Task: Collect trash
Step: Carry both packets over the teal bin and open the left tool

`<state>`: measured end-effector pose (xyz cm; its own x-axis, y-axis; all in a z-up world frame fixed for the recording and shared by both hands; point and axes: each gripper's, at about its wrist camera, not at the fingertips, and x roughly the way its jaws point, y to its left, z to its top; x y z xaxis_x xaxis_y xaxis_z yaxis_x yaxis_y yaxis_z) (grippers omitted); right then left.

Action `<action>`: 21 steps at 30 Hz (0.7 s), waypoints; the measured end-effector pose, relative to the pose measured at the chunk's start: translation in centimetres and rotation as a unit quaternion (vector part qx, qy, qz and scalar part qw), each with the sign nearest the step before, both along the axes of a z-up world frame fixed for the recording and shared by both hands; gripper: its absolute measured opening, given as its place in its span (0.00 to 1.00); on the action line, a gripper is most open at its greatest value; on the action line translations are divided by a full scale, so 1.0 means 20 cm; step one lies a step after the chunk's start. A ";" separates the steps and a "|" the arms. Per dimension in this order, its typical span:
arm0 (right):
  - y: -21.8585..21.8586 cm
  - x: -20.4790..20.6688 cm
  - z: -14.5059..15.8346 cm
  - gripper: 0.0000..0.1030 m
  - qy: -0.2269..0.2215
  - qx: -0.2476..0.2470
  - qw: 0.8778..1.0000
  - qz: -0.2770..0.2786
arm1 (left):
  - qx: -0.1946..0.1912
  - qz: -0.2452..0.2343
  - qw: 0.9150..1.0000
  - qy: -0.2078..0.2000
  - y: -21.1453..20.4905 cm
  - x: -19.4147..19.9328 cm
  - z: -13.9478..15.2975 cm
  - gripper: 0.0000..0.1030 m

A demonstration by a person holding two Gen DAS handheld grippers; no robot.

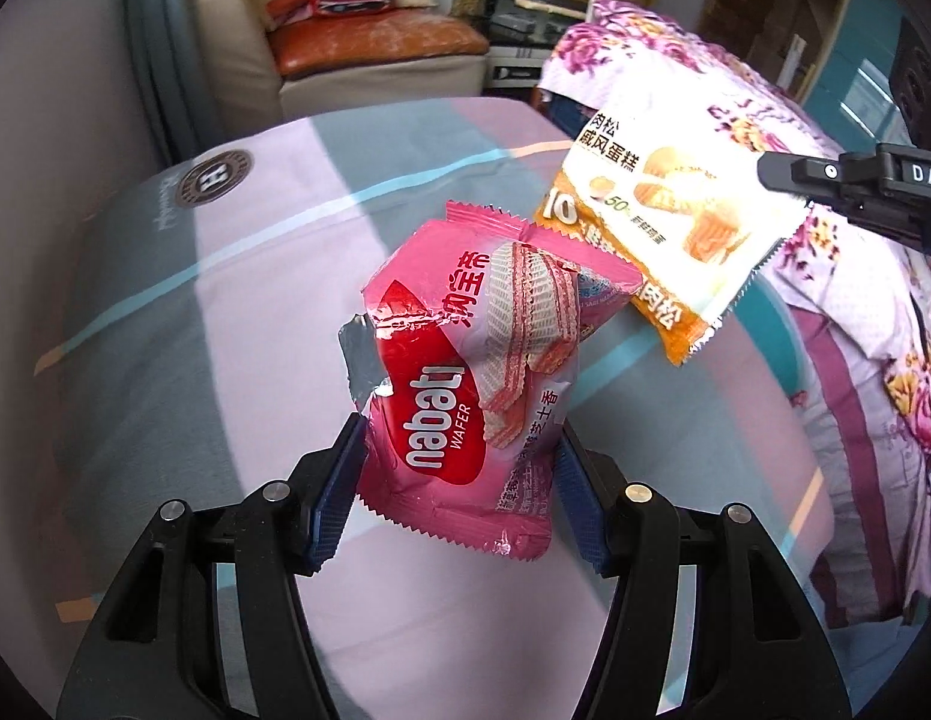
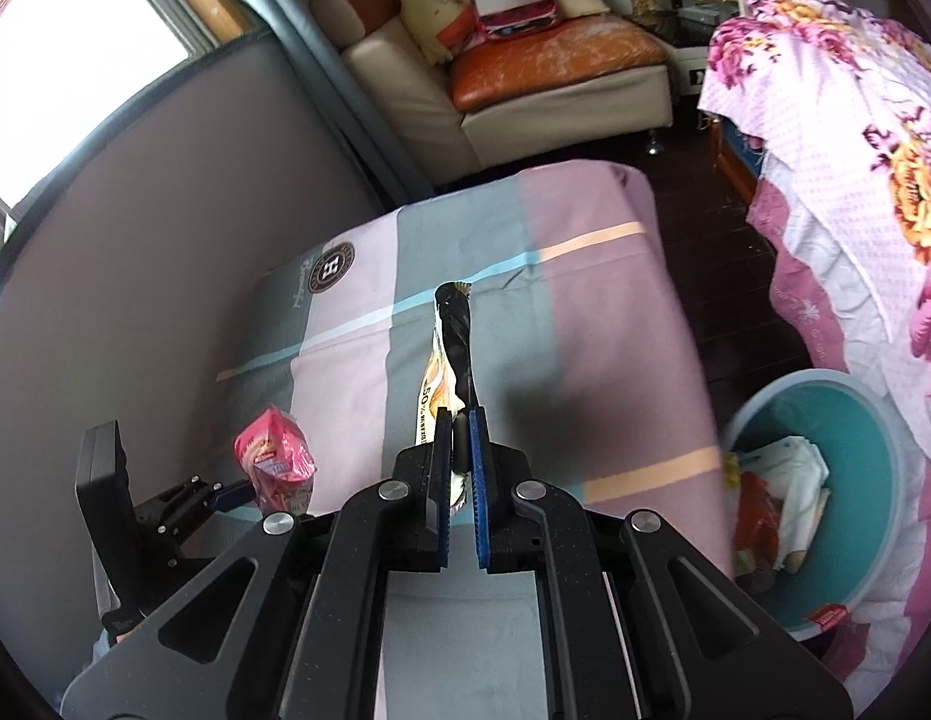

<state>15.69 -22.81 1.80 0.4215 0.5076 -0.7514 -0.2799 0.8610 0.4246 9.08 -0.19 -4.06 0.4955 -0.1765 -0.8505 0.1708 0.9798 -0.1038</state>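
Jaws: left gripper (image 1: 459,468) grips pink wafer wrapper (image 1: 465,372); right gripper (image 2: 460,420) clamps orange wrapper (image 2: 441,372) | teal bin (image 2: 873,420) nearby

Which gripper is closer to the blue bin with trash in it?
Right. The right gripper, holding the orange wrapper, is nearer the blue bin; the left gripper, with the pink wrapper, is farther off.

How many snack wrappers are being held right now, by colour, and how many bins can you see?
Pink wafer wrapper, in the left gripper: 1
Orange and white cake wrapper, in the right gripper: 1
Teal bin, already holding some trash: 1
Total: 3 things, 2 of them held wrappers
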 end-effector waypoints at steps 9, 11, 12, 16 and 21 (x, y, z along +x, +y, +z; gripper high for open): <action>-0.32 -0.06 0.03 0.06 -0.005 0.019 0.999 -0.045 | 0.001 -0.035 0.999 -0.002 -0.30 0.04 0.05 0.60; -0.43 -0.07 0.02 0.06 -0.007 0.022 0.998 -0.061 | -0.001 -0.045 0.999 -0.001 -0.37 0.05 0.05 0.60; -0.45 -0.07 0.02 0.06 -0.007 0.022 0.998 -0.064 | -0.003 -0.051 0.999 0.001 -0.42 0.06 0.05 0.60; -0.66 -0.10 0.00 0.06 -0.012 0.022 0.995 -0.100 | -0.006 -0.083 0.997 0.007 -0.65 0.13 0.03 0.60; -0.93 -0.13 -0.05 0.06 -0.014 0.004 0.988 -0.152 | -0.007 -0.122 0.992 0.025 -0.94 0.20 -0.04 0.60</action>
